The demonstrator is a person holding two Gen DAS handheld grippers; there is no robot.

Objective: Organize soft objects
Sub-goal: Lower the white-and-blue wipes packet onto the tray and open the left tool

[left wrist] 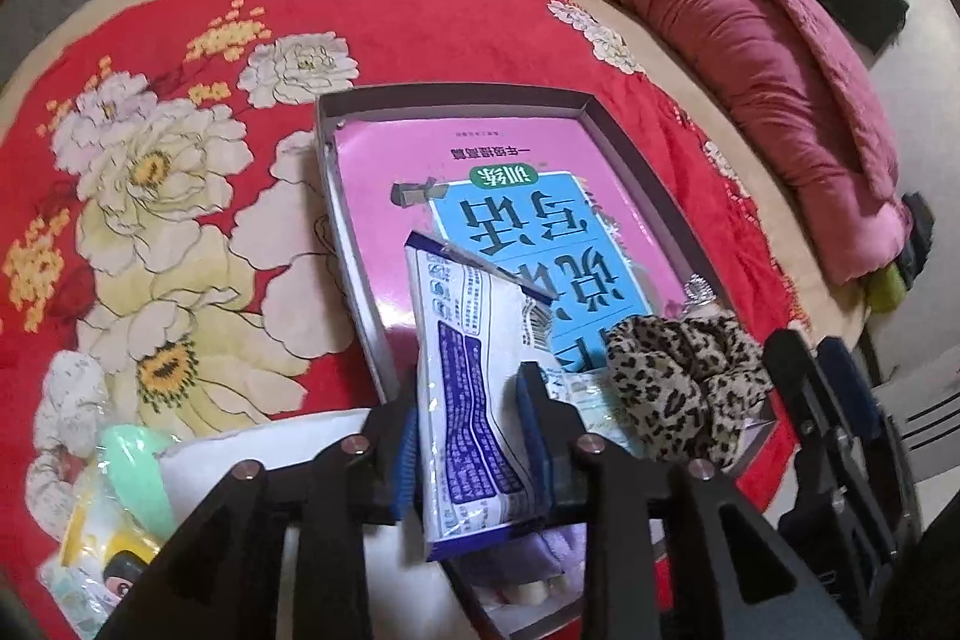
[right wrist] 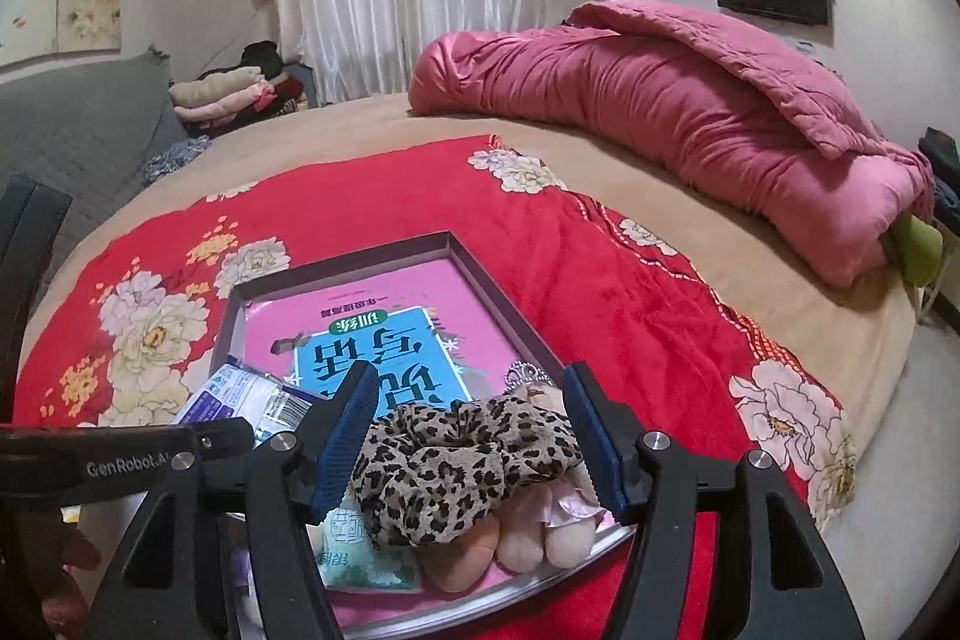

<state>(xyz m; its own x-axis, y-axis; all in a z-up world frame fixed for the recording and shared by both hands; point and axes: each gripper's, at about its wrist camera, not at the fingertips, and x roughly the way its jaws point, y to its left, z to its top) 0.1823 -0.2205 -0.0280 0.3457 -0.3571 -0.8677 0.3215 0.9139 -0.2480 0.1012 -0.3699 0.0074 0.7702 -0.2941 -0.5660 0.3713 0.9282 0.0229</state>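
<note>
Left wrist view: a blue-and-white packet [left wrist: 474, 394] is being framed by the left gripper [left wrist: 474, 436], whose pads are standing slightly clear of its sides, so it is released; the packet is leaning over the near part of the grey tray [left wrist: 456, 95]. Right wrist view: a leopard-print scrunchie [right wrist: 456, 466] is being straddled by the right gripper [right wrist: 465, 439], jaws spread wide, lying in the tray on a pink book [right wrist: 372, 316].

My near end of the tray [left wrist: 456, 91] is crowded: packet [left wrist: 474, 400], scrunchie [left wrist: 678, 388] and doll [right wrist: 528, 538]. Its far half, upper middle, holds only the flat book [left wrist: 480, 184]. Red blanket [left wrist: 198, 40] at left lies free.
</note>
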